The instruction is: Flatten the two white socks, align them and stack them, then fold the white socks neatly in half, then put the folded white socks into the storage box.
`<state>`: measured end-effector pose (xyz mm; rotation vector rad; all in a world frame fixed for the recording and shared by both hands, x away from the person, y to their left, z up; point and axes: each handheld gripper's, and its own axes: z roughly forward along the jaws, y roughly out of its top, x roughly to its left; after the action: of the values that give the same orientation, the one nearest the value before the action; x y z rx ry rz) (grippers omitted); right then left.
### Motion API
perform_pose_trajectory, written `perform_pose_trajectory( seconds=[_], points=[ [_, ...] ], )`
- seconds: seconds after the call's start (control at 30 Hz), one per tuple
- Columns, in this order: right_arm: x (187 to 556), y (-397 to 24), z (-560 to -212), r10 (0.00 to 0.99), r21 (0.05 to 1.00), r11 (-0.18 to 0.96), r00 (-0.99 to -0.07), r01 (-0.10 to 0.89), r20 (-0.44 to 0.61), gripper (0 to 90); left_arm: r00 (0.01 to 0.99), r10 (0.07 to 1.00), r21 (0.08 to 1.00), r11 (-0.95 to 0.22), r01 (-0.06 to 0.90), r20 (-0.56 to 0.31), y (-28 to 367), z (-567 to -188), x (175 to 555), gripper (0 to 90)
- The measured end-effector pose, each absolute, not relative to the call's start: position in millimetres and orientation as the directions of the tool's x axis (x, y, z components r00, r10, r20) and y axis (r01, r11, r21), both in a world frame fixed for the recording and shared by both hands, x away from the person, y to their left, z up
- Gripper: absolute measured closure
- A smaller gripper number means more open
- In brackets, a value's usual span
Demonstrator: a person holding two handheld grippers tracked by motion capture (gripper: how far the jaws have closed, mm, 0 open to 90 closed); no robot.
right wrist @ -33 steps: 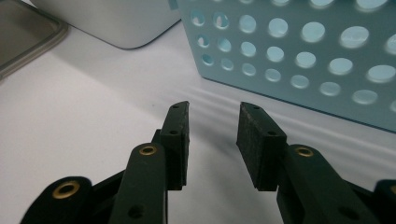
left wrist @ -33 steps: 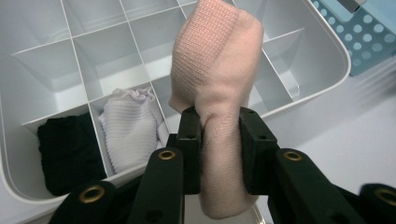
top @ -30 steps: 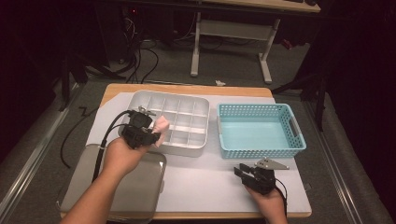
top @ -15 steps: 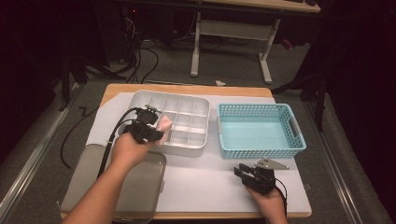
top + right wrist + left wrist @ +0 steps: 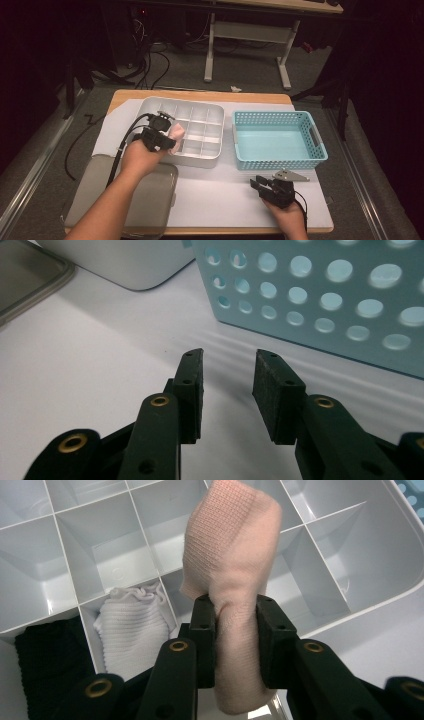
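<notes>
A rolled pink sock (image 5: pixel 231 555) is clamped between the jaws of the left hand-held gripper (image 5: pixel 235 630) and held over the white divided tray (image 5: pixel 200 106), above its near-row compartments. A white sock (image 5: pixel 132 630) and a black sock (image 5: pixel 42 655) are seen in compartments at its 8 o'clock. The right hand-held gripper (image 5: pixel 227 390) is held with jaws apart on nothing, low over the surface (image 5: pixel 220 195), the blue basket (image 5: pixel 315 155) at its 1 o'clock.

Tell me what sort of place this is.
Probably a lab or workshop set up for recording tabletop tasks: a work table covered in white sheeting, cables trailing over the carpeted floor, and a height-adjustable desk frame behind. The surroundings are dark.
</notes>
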<state>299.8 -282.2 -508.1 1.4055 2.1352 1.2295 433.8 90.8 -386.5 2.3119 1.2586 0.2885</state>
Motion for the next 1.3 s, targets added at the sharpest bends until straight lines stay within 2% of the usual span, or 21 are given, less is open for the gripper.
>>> perform_pose_trajectory(
  seconds=[0.67, 1.3],
  points=[
    [300, -282, -508, 0.861, 0.783, 0.158, -0.473, 0.602, 0.190, 65.3, 0.547, 0.835, 0.476, -0.461, 0.749, -0.053, 89, -394, 445, 72.6],
    [301, -281, -508, 0.859, 0.782, 0.163, -0.477, 0.602, 0.188, 65.4, 0.540, 0.841, 0.341, -0.495, 0.799, -0.045, 75, -426, 462, 73.4]
  ],
)
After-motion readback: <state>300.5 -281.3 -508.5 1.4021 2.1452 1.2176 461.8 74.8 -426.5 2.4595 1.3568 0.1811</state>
